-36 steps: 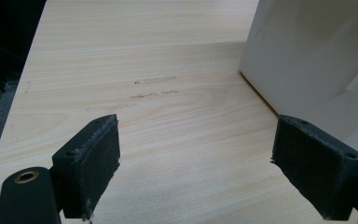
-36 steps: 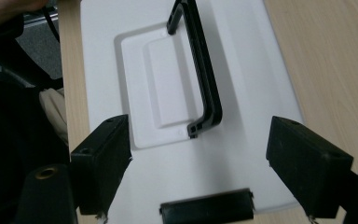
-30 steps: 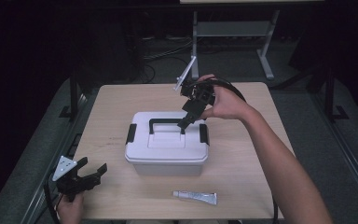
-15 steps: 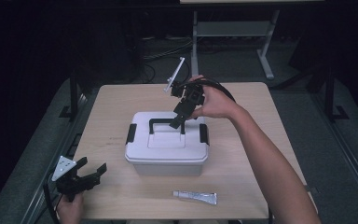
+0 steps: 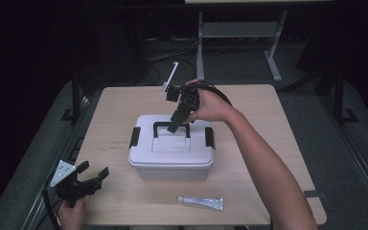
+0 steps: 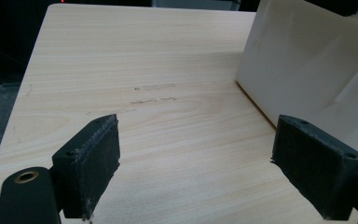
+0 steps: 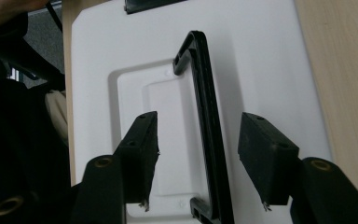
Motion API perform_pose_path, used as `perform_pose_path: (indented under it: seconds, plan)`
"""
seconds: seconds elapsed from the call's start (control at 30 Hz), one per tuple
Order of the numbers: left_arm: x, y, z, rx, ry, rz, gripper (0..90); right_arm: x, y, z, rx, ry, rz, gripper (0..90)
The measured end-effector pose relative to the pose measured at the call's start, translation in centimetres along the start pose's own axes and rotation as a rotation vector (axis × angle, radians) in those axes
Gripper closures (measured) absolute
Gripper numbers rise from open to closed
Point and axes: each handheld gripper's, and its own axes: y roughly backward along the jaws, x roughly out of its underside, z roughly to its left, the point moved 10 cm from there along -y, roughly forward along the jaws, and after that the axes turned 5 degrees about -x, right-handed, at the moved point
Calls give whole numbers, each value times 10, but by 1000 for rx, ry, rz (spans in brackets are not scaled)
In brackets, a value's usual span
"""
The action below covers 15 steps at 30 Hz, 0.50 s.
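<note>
A white plastic box [image 5: 171,152] with black side latches stands in the middle of the table. Its black handle [image 5: 171,126] stands upright on the lid. My right gripper [image 5: 175,124] hangs over the lid, open, with the handle [image 7: 209,126] between its two jaws but not gripped. The lid [image 7: 261,70] shows beneath them in the right gripper view. My left gripper [image 5: 91,173] rests low at the table's front left corner, open and holding nothing. In its own view the box wall [image 6: 303,70] rises at the right, beyond the gripper [image 6: 196,163].
A small white tube [image 5: 200,202] lies on the table [image 5: 268,124] near the front edge, in front of the box. Bare wood [image 6: 135,70] stretches ahead of the left gripper. A white desk frame [image 5: 239,33] stands on the floor beyond the table.
My right gripper has moved left and down over the lid, bringing its jaws around the upright handle. The left gripper has stayed put.
</note>
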Motion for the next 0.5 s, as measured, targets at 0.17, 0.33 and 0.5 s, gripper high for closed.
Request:
perform_pose_path:
  seconds: [0.17, 0.33, 0.5]
  plan:
    - [0, 0, 1, 1, 4, 1, 140, -2, -5, 2, -7, 10, 13, 542]
    - [0, 0, 1, 2, 5, 4, 140, -4, -6, 3, -3, 13, 18, 621]
    - [0, 0, 1, 1, 7, -2, 140, -3, -6, 4, 2, 23, 27, 690]
